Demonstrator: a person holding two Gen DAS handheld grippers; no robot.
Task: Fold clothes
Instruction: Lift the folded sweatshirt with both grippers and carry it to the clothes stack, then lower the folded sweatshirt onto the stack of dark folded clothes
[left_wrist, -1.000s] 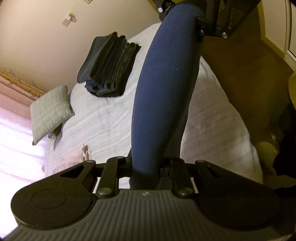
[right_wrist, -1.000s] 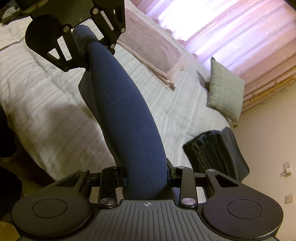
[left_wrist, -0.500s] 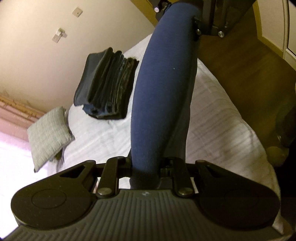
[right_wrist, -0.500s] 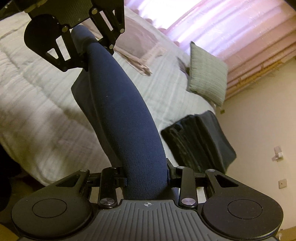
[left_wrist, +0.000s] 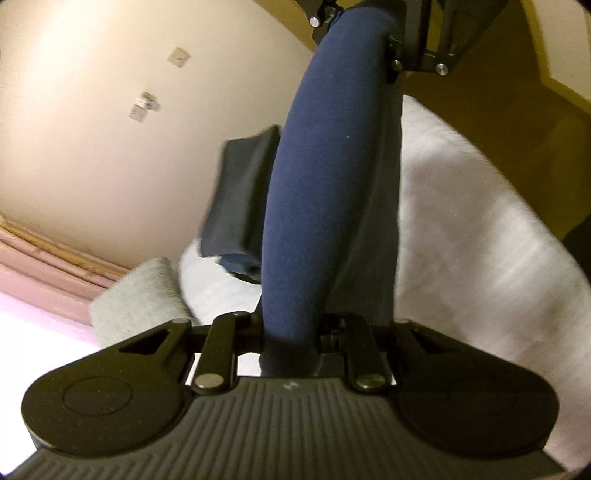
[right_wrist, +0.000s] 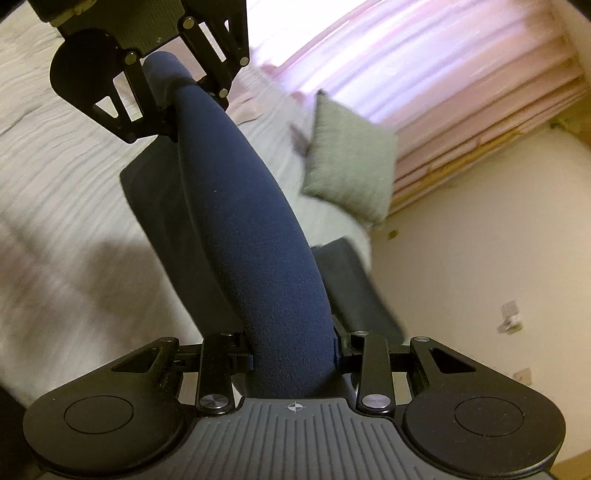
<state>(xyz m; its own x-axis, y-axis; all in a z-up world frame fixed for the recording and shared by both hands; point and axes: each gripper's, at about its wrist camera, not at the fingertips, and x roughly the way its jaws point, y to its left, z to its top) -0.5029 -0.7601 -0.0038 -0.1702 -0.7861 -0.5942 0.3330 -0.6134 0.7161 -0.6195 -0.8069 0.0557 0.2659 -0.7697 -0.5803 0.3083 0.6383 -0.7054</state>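
Observation:
A navy folded garment (left_wrist: 325, 192) hangs stretched between my two grippers above the white bed (left_wrist: 472, 229). My left gripper (left_wrist: 290, 343) is shut on one end; its pads are hidden by the cloth. The right gripper (left_wrist: 406, 40) shows at the top of the left wrist view, clamped on the other end. In the right wrist view the garment (right_wrist: 251, 229) runs from my right gripper (right_wrist: 291, 362) up to the left gripper (right_wrist: 162, 85). A stack of dark folded clothes (left_wrist: 240, 192) lies at the bed's corner by the wall, partly behind the garment, and also shows as the stack (right_wrist: 354, 288).
A grey pillow (right_wrist: 351, 162) rests on the bed near pink curtains (right_wrist: 424, 74). A cream wall (left_wrist: 110, 147) with sockets stands just past the stack. Wooden floor (left_wrist: 491, 96) lies beyond the bed's far edge. Striped bedding (right_wrist: 55, 166) spreads to the left.
Both grippers have carried the navy garment up and across the bed toward the stack of folded clothes, which now sits partly behind it. Both grips are unchanged.

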